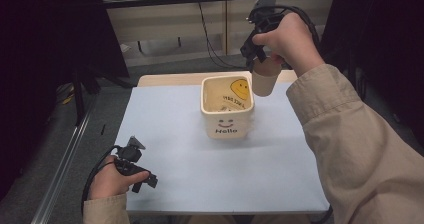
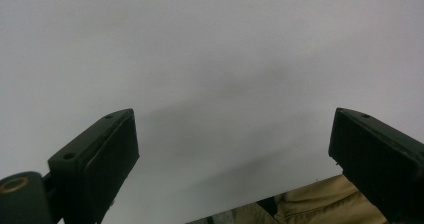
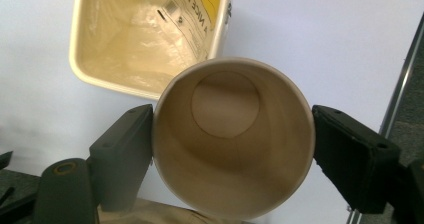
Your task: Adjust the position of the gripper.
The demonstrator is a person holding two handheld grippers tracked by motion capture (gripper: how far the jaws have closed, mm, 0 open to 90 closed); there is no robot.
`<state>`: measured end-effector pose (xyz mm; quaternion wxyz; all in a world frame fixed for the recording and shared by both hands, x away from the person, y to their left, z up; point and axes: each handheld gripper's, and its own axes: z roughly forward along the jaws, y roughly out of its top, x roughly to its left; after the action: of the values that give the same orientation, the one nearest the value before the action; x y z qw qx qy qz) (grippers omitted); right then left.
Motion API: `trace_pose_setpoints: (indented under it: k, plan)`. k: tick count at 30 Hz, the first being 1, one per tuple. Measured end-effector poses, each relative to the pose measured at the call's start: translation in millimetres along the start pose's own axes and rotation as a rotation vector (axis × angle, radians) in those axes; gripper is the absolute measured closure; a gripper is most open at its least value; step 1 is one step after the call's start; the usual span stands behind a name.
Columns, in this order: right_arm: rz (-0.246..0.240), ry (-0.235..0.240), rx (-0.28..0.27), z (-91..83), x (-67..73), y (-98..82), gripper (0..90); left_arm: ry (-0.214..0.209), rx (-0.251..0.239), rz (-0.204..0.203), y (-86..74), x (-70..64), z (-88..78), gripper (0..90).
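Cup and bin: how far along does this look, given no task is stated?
Done: the right gripper has the paper cup clamped and lifted, beside the bin's far right corner. In hand: carrying it; the right gripper view looks into an empty cup with the bin's opening just beyond. Left, probably: move over the bin and release. The left gripper idles open over the bare mat.

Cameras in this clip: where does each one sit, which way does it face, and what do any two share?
High view: above the person's side, looking forward and down on the table; both forearms and hands show.
Left gripper view: on the left gripper, looking at the bare table between open jaws; a sleeve shows.
Right gripper view: on the right gripper, looking down into the cup it holds.
Shared: high and right gripper views both show cup and bin.
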<state>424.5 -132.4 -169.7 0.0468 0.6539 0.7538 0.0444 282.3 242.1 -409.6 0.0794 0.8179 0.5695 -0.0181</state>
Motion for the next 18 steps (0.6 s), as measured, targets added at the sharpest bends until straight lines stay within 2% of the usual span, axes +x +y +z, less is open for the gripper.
trace_pose_setpoints:
  k: [8, 11, 14, 17, 18]
  plan:
    - [-0.008, -0.002, -0.002, 0.3, 1.8, 6.4, 19.9, -0.006, 0.000, -0.004, -0.2, -1.4, -0.1, 5.6]
    - [-0.016, 0.002, -0.012, 1.8, 5.8, 8.9, 19.9, -0.004, -0.001, 0.008, -0.2, -0.3, -0.5, 5.6]
    - [-0.026, -0.004, -0.014, 1.7, 12.0, 11.6, 19.9, -0.006, -0.012, -0.009, -0.8, -1.5, 0.4, 5.6]
    - [-0.037, 0.009, -0.021, 1.6, 18.5, 14.5, 19.9, -0.001, -0.005, 0.000, -1.1, -0.6, 0.6, 5.6]
    - [-0.041, 0.005, -0.017, 0.7, 21.3, 15.6, 19.9, -0.012, -0.002, -0.009, -1.5, -1.2, 0.4, 5.6]
